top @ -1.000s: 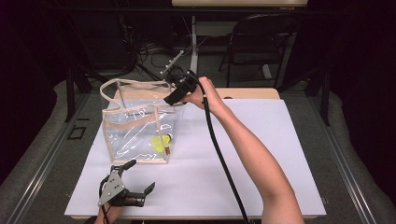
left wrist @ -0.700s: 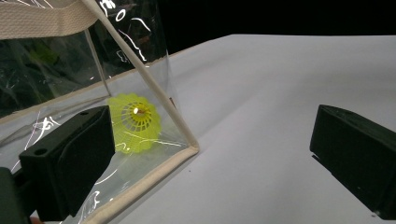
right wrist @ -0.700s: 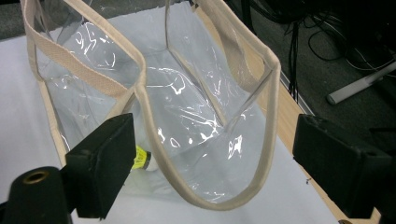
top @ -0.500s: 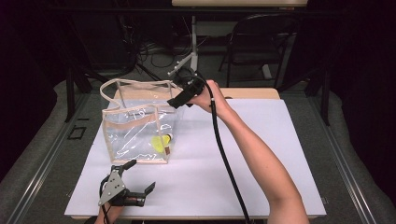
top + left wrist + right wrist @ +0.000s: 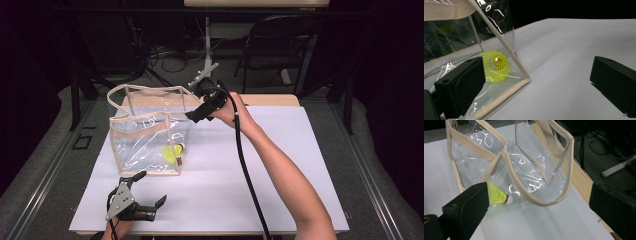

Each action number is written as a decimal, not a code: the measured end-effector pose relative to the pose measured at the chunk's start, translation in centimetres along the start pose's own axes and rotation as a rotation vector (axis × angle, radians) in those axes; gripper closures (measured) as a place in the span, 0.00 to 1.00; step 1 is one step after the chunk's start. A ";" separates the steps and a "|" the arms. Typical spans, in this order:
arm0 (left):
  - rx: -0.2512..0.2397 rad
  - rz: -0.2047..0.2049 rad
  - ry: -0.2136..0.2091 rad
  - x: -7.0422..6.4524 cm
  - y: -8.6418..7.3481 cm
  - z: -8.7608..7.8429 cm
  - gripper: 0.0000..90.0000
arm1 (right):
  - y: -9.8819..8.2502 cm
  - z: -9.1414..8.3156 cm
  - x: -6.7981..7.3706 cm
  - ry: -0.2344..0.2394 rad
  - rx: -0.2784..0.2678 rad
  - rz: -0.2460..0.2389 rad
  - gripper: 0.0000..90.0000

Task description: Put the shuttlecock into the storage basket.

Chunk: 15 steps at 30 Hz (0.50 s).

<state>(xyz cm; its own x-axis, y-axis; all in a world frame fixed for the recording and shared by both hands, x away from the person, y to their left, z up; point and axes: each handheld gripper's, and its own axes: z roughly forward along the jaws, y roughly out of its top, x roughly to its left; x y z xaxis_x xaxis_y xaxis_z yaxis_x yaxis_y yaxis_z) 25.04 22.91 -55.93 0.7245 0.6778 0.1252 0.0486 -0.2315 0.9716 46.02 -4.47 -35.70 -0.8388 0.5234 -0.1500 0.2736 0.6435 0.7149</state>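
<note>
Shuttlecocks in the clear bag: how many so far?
1. A yellow shuttlecock lies on the floor of the clear bag, near its front right corner. Glare on the plastic could hide another.

Both grippers black, blocky jaws. Left gripper (image 5: 142, 194): grey three-cornered plate with screws on top. Right gripper (image 5: 192, 116): thick black cable trailing along forearm. Arms bare, no sleeves.

Count: 1 clear plastic tote bag with beige fabric trim (image 5: 145, 135), 1 yellow plastic shuttlecock with a white tip (image 5: 172, 153) inside it, 2 black two-jaw handheld grippers (left (image 5: 148, 194), right (image 5: 192, 116)), 1 white table board (image 5: 280, 165), 1 dark chair (image 5: 272, 47) behind the table
</note>
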 end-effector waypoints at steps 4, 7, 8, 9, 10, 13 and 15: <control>0.002 0.001 -0.001 -0.1 0.0 0.0 0.00 | -0.9 -0.3 0.3 -0.004 -0.004 0.001 0.01; 0.002 0.001 0.000 -0.1 0.0 -0.1 0.00 | -1.7 -0.6 0.5 -0.005 -0.008 0.003 0.01; 0.001 -0.002 -0.001 0.0 0.0 -0.1 0.00 | -1.9 -0.7 0.5 -0.004 -0.008 0.003 0.01; 0.000 -0.002 -0.001 0.0 0.0 0.0 0.00 | -2.2 -0.8 0.6 -0.005 -0.011 0.002 0.01; 0.003 -0.001 -0.002 -0.1 0.0 0.0 0.00 | -2.4 -0.9 0.6 -0.005 -0.016 0.000 0.00; 0.001 0.001 -0.002 -0.2 0.0 0.0 0.00 | -3.2 -1.2 0.8 -0.005 -0.029 0.012 0.00; 0.000 0.001 -0.001 -0.1 0.0 0.0 0.00 | -3.7 -1.4 1.0 -0.003 -0.029 0.018 0.00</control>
<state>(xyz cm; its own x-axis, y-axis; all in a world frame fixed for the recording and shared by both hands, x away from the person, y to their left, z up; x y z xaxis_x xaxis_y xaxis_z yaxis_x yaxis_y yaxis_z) 24.95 22.85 -55.95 0.7255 0.6767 0.1255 0.0484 -0.2322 0.9715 43.53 -7.13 -37.51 -0.8324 0.5365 -0.1391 0.2749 0.6176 0.7368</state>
